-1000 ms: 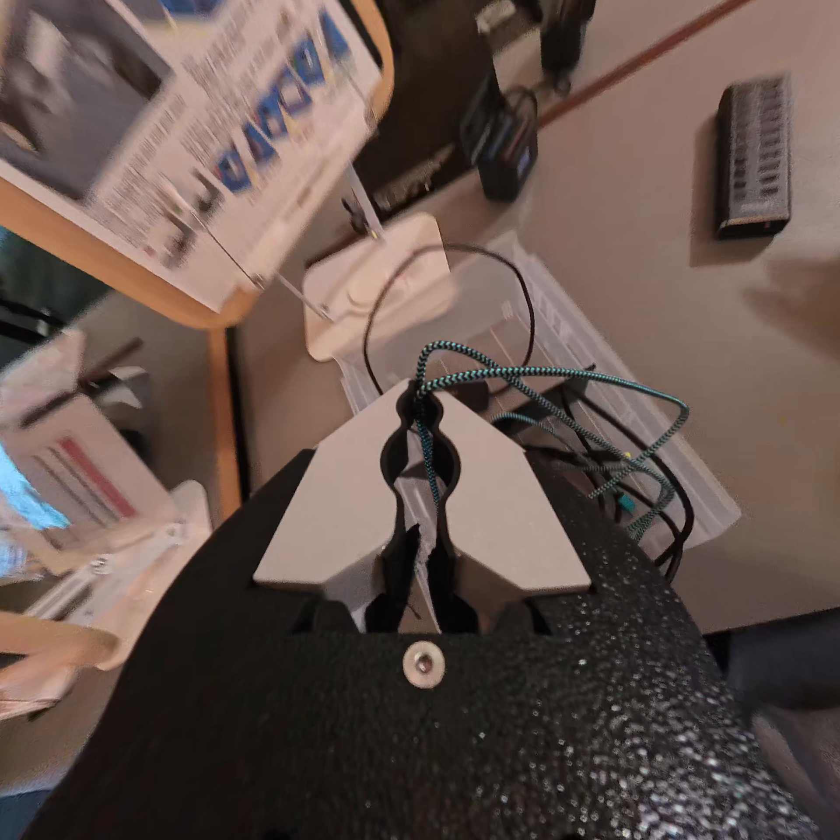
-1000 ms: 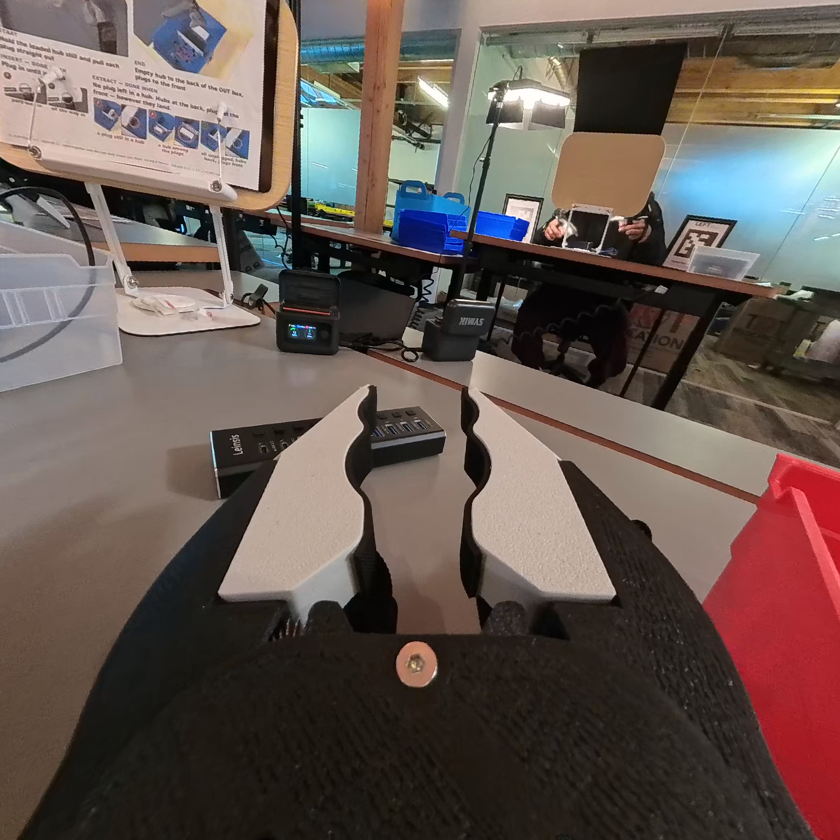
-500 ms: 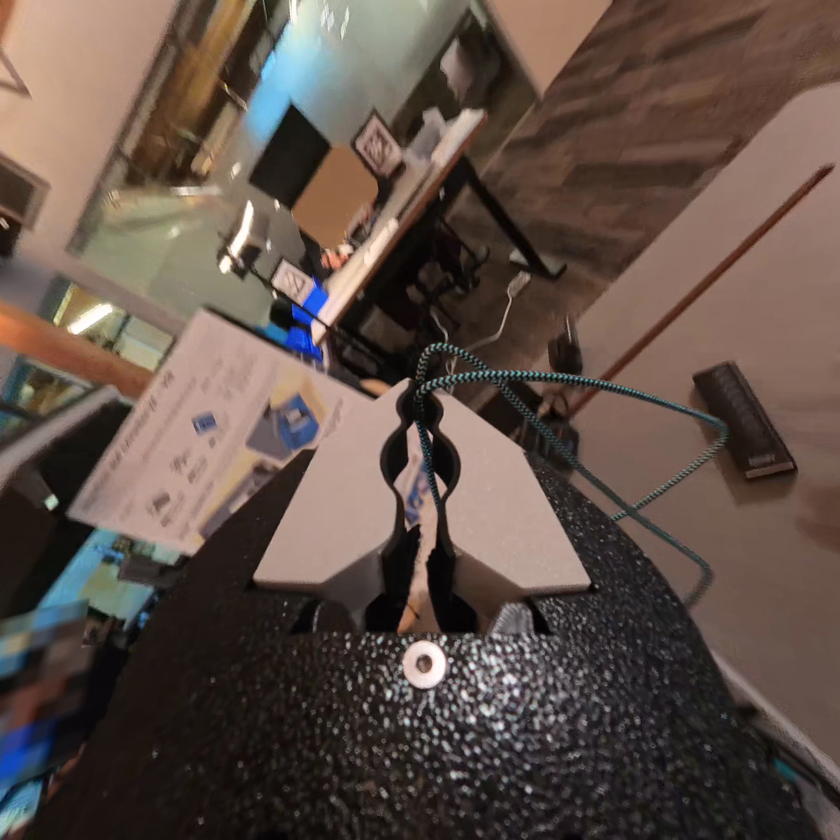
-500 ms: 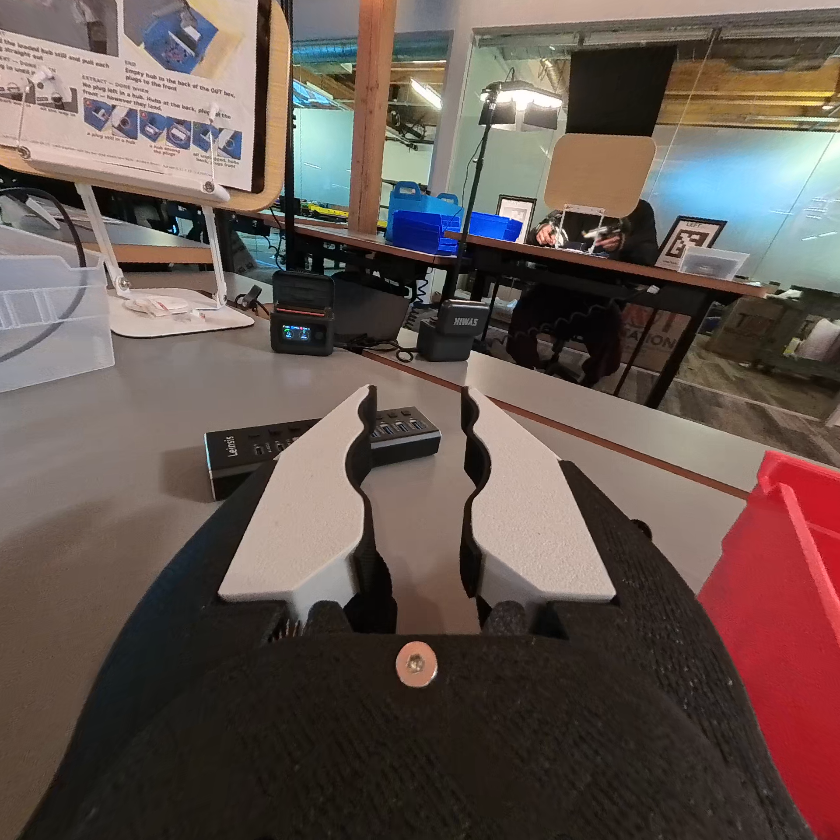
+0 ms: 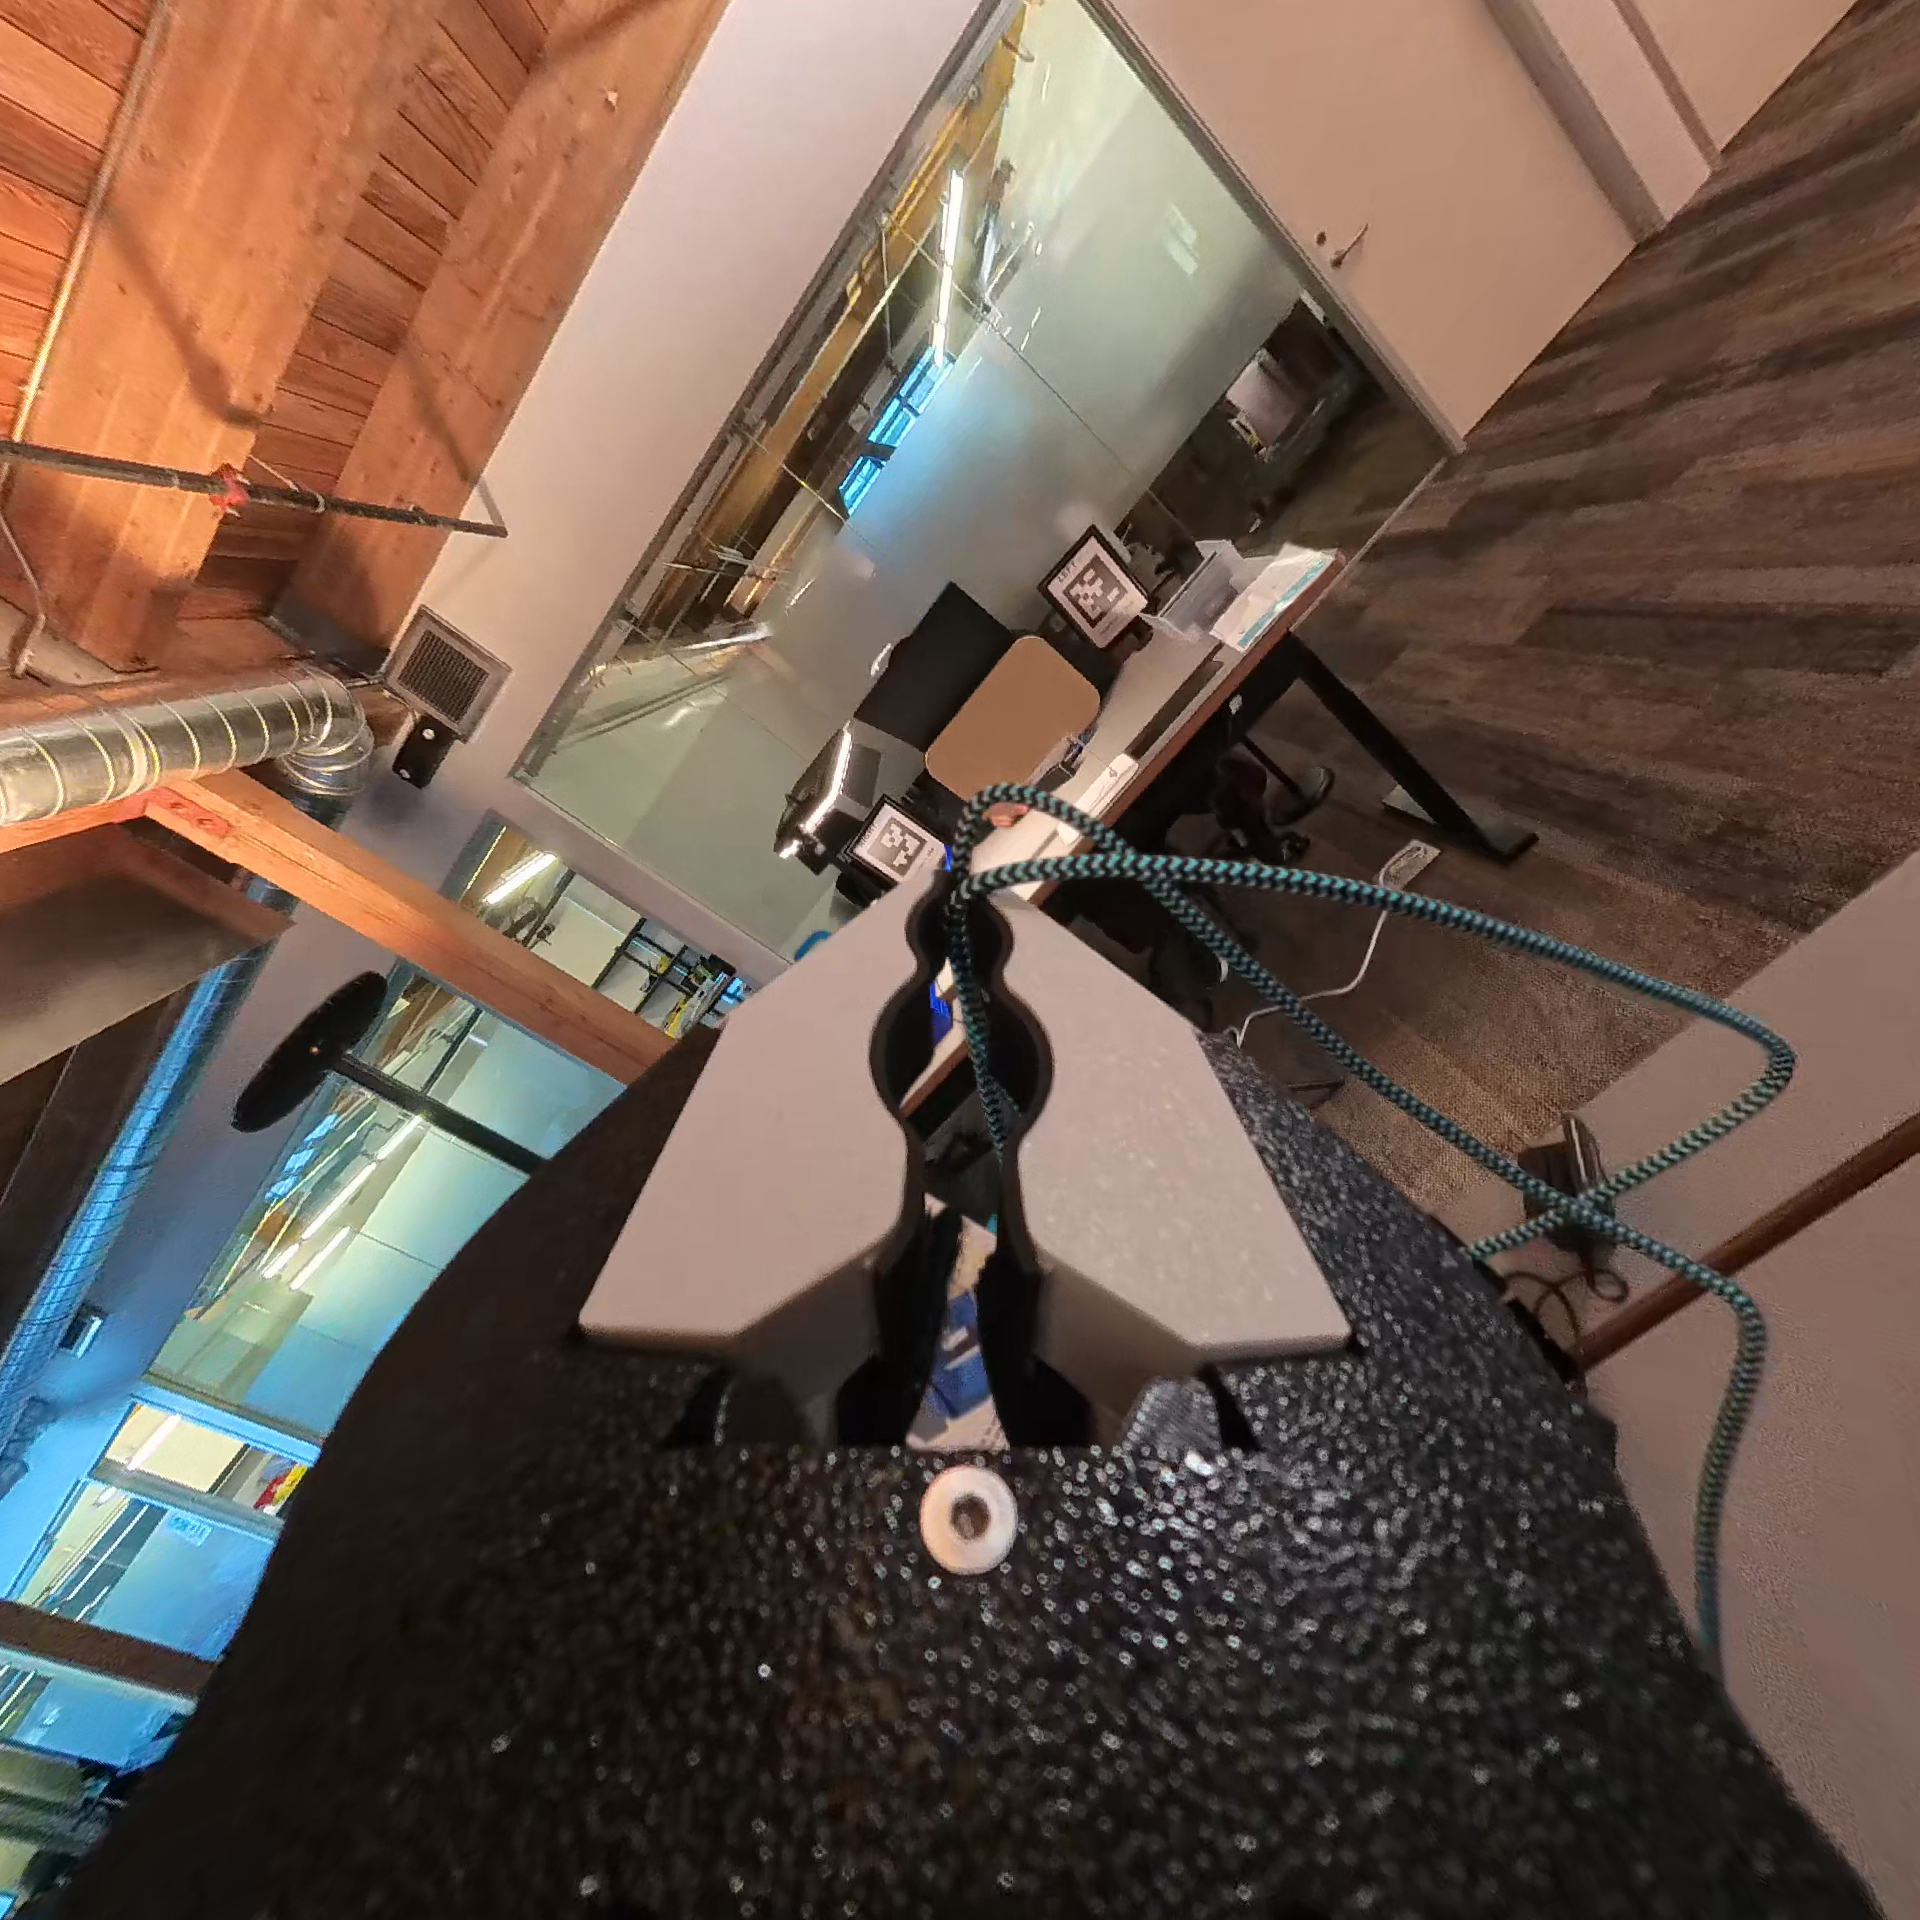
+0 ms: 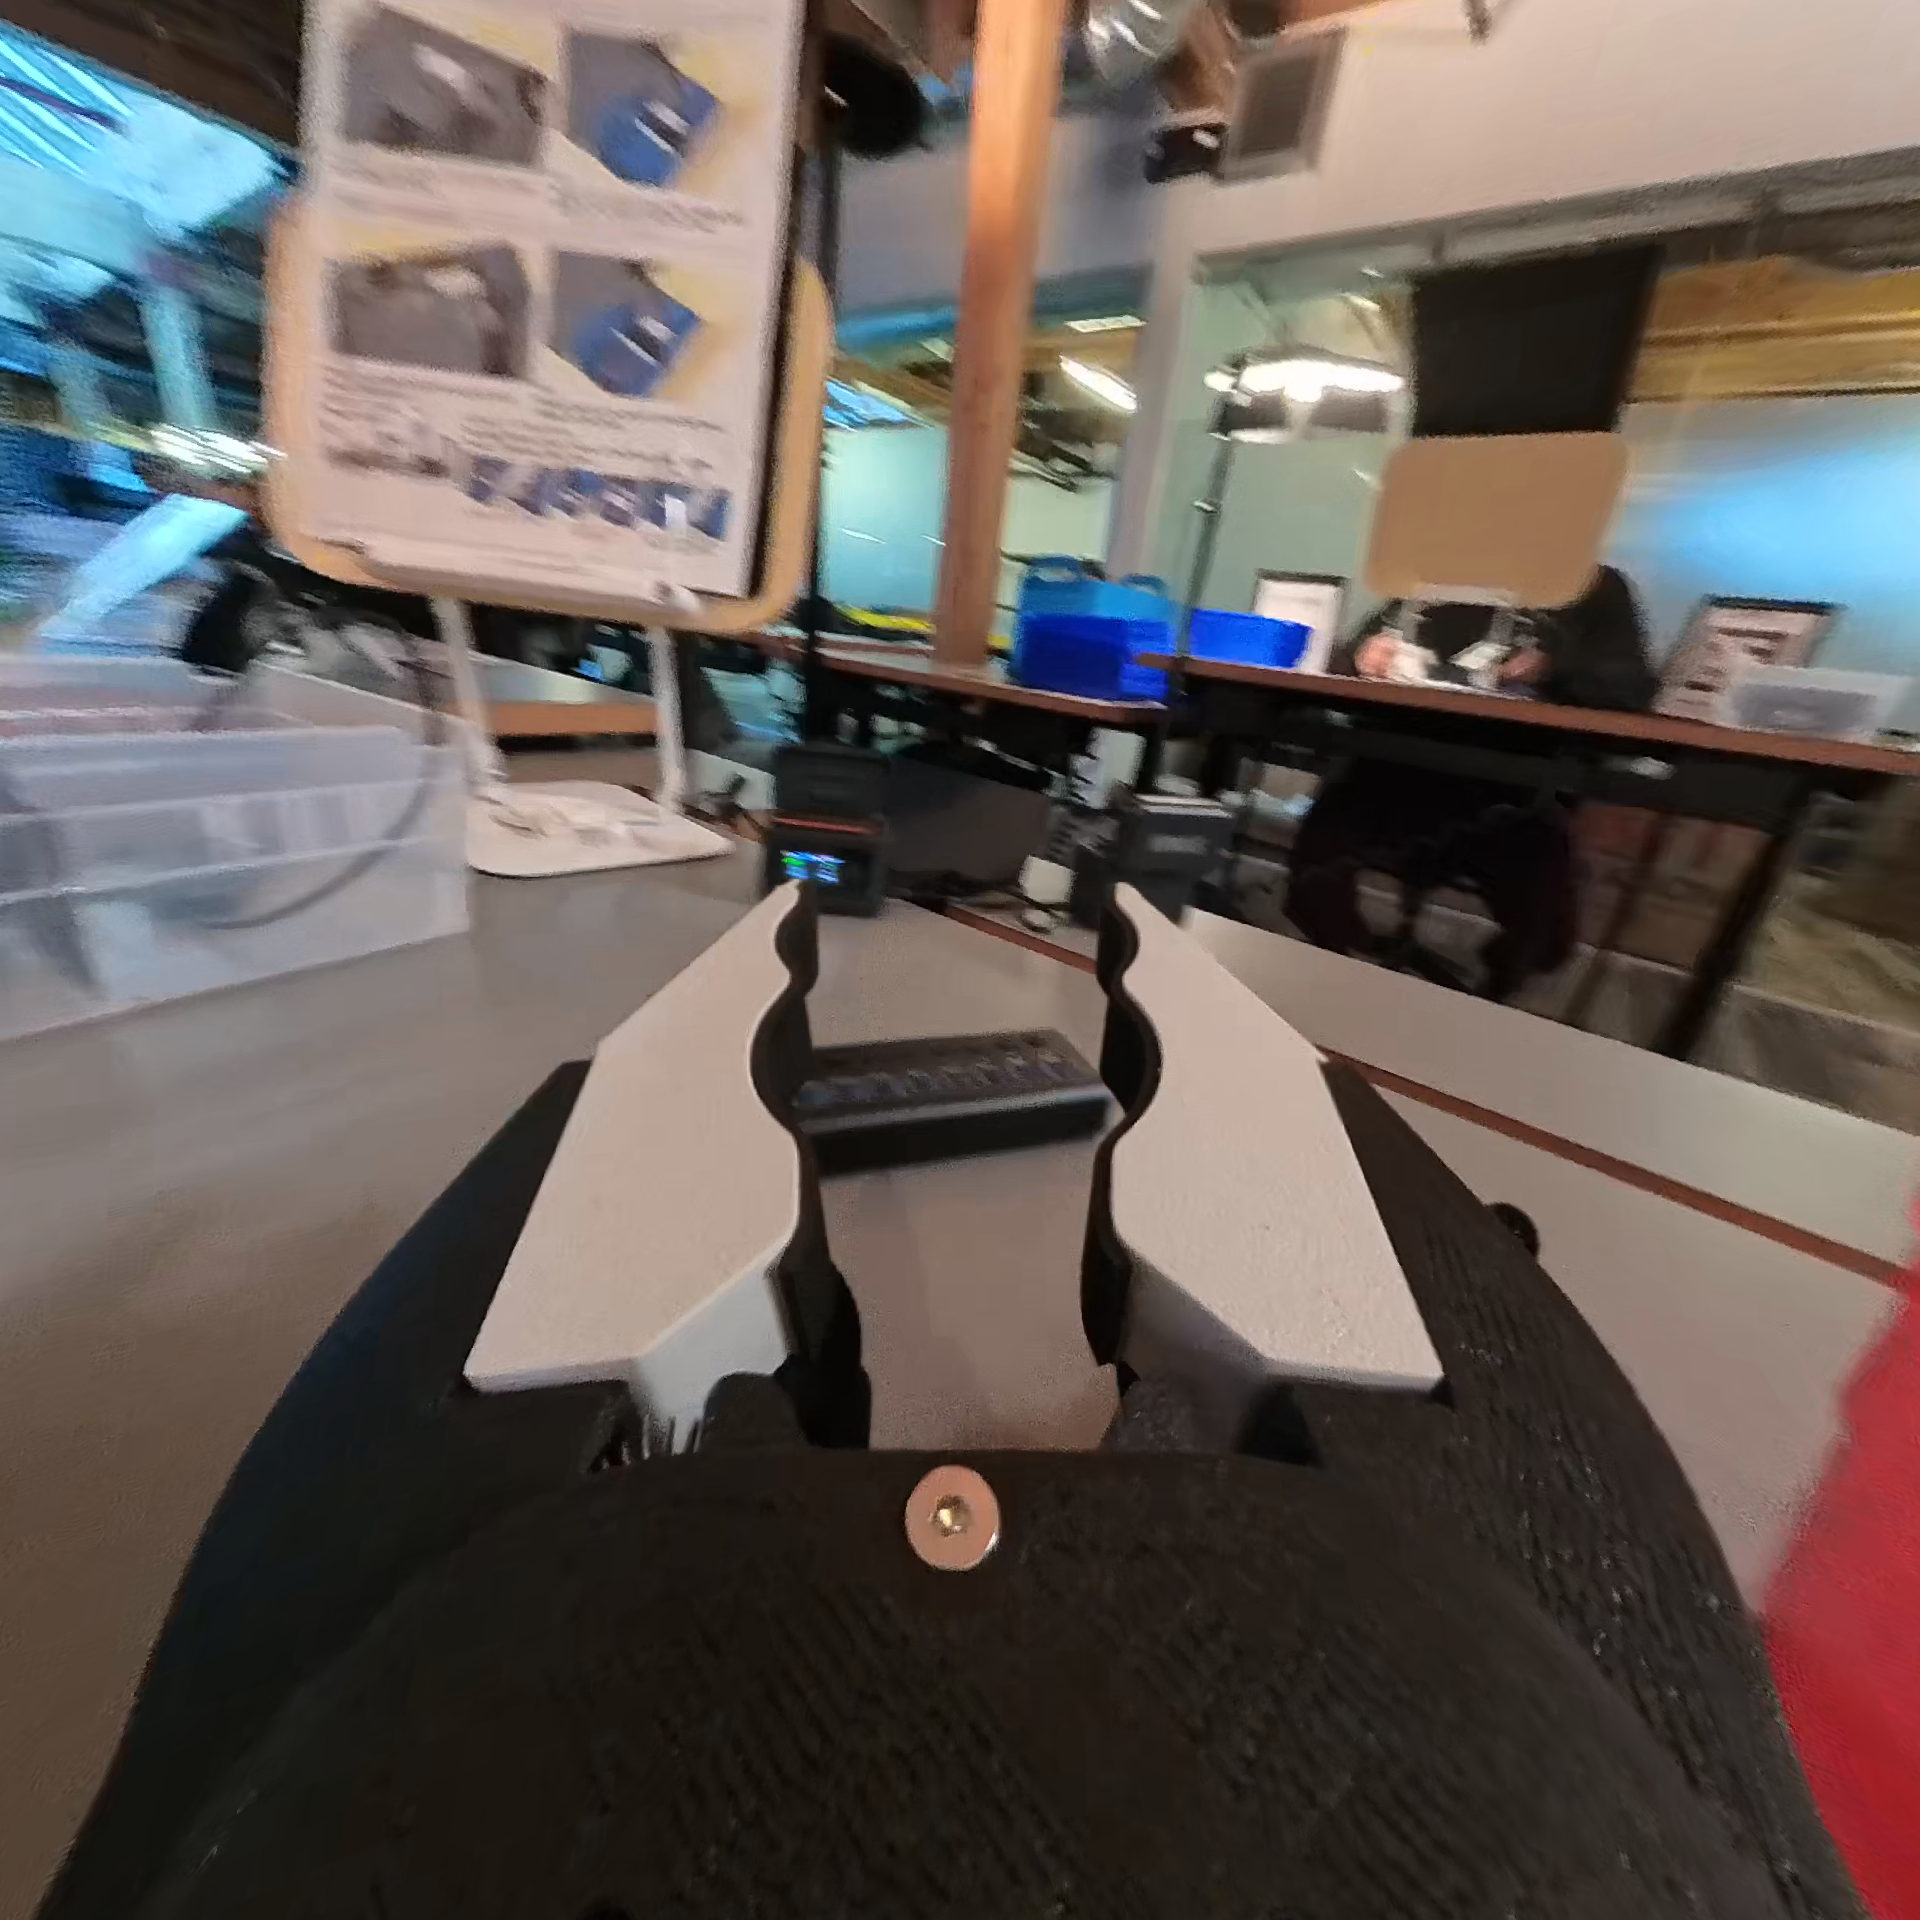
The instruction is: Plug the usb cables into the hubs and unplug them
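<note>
My left gripper (image 5: pixel 958 891) is shut on a teal-and-black braided USB cable (image 5: pixel 1382 1049). It is lifted high and tilted up toward the room and ceiling. The cable loops out to the right and hangs down past the grey table's edge (image 5: pixel 1829 1403); its plugs are hidden. My right gripper (image 6: pixel 956 914) is open and empty, low over the grey table (image 6: pixel 260 1122). A black USB hub (image 6: pixel 951 1081) lies flat on the table just ahead, seen between its fingers. The view is blurred.
A clear plastic bin (image 6: pixel 208 831) stands at the left. An instruction board on a white stand (image 6: pixel 540 312) is behind it. Small black devices (image 6: pixel 826 852) sit at the table's far edge. A red bin (image 6: pixel 1860 1558) is close on the right. A person sits at a far table (image 6: pixel 1507 665). One gripper's finger ends stand about 60 cm off the other's.
My left gripper has lifted the braided cable out of the clear bin and swung upward, away from the table. My right gripper has opened wider and shifted left, so the hub now lies between its fingers.
</note>
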Motion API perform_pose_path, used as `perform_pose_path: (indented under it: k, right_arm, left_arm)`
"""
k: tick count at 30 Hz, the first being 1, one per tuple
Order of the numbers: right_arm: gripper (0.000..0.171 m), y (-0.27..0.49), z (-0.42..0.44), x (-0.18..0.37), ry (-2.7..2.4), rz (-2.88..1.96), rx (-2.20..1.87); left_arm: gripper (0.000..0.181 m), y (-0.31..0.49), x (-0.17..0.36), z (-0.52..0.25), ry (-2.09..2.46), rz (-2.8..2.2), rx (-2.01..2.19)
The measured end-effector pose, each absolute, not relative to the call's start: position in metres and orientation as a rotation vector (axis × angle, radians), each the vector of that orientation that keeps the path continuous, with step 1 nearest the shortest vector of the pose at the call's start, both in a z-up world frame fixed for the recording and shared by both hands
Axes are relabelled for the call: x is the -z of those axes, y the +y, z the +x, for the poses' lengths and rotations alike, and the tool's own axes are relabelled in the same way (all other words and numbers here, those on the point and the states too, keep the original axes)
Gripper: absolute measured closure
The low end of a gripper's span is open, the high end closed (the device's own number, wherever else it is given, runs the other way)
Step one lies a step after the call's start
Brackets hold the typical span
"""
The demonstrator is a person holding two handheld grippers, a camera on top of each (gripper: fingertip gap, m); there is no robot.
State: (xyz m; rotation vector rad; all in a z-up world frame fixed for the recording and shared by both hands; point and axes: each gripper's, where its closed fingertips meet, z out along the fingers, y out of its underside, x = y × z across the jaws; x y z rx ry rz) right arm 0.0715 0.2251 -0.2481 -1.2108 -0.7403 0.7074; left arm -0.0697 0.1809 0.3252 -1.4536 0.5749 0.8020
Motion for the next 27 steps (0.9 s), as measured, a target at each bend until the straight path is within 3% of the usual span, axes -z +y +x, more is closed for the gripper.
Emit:
perform_pose_path:
  k: [8, 11, 16, 18, 20, 21, 22, 24, 27]
  right_arm:
    - [0.113, 0.208, 0.058, 0.245, -0.833, -1.163, -0.764]
    - [0.106, 0.187, 0.048, 0.233, -0.854, -1.120, -0.976]
    - [0.059, 0.119, -0.018, 0.208, -0.963, -1.066, -1.416]
    - [0.052, 0.097, -0.051, 0.208, -1.050, -1.086, -1.456]
    - [0.062, 0.088, -0.082, 0.211, -1.115, -1.135, -1.405]
    - [0.075, 0.092, -0.096, 0.219, -1.143, -1.202, -1.327]
    - [0.099, 0.098, -0.106, 0.229, -1.174, -1.271, -1.231]
    - [0.120, 0.104, -0.111, 0.234, -1.223, -1.288, -1.118]
    - [0.152, 0.124, -0.078, 0.187, -1.061, -1.157, -1.051]
  left_arm:
    - [0.180, 0.219, -0.343, -0.032, 0.590, -1.516, -0.684]
    - [0.180, 0.232, -0.339, -0.016, 0.613, -1.537, -0.656]
    - [0.181, 0.247, -0.327, 0.002, 0.673, -1.571, -0.727]
    - [0.180, 0.249, -0.325, 0.013, 0.687, -1.574, -0.717]
    - [0.181, 0.250, -0.324, 0.022, 0.699, -1.572, -0.708]
    - [0.181, 0.250, -0.323, 0.024, 0.704, -1.575, -0.711]
    - [0.181, 0.250, -0.322, 0.025, 0.708, -1.579, -0.724]
    - [0.180, 0.248, -0.317, 0.022, 0.720, -1.608, -0.762]
    - [0.180, 0.239, -0.313, 0.006, 0.734, -1.644, -0.859]
